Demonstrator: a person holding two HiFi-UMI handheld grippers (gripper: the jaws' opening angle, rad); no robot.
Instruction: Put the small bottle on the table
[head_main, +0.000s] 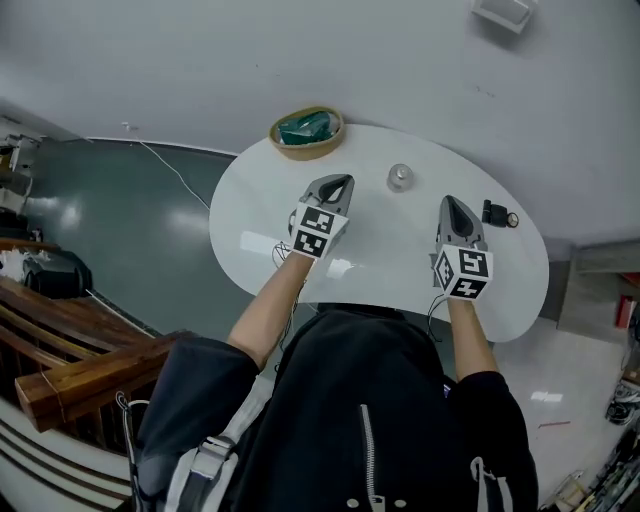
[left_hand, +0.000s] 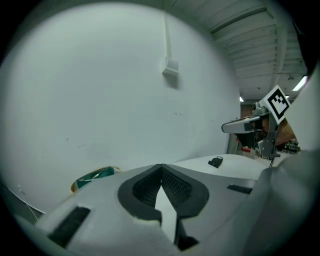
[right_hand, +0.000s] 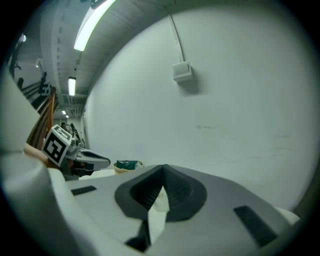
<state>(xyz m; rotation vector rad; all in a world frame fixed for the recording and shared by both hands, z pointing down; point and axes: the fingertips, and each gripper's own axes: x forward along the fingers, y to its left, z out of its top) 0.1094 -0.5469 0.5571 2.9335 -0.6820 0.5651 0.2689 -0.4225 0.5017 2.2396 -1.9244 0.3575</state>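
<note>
And here we are over the white oval table (head_main: 260, 215), and the small clear bottle with the rounded cap (head_main: 400, 178) is standing upright on it, out towards the far side, near the middle. It sits on its own, and nothing is touching it.

That makes our read of the step fairly simple. The bottle is down on the tabletop and neither tool has a hold of it, so we judge the placing itself to be done, or as good as done. All the next move calls for is to keep both tools away from the bottle so a stray nudge doesn't tip it. It looks light, and it stands between the two tips.

Now the tools. The left gripper (head_main: 345, 180) hovers just left of the bottle, clenched tight. In its own view the ribbed black pads meet at the tip with nothing between them. The right gripper (head_main: 451, 201) hovers to the right of the bottle and a little nearer to us. It is clenched too, tips together, and we see only pale tabletop through the slot behind them. Both are empty and neither touches the table.

Well apart from all this, a round woven basket (head_main: 285, 143) with something green inside sits at the far left edge. A small black object (head_main: 497, 213) lies over on the right.
</note>
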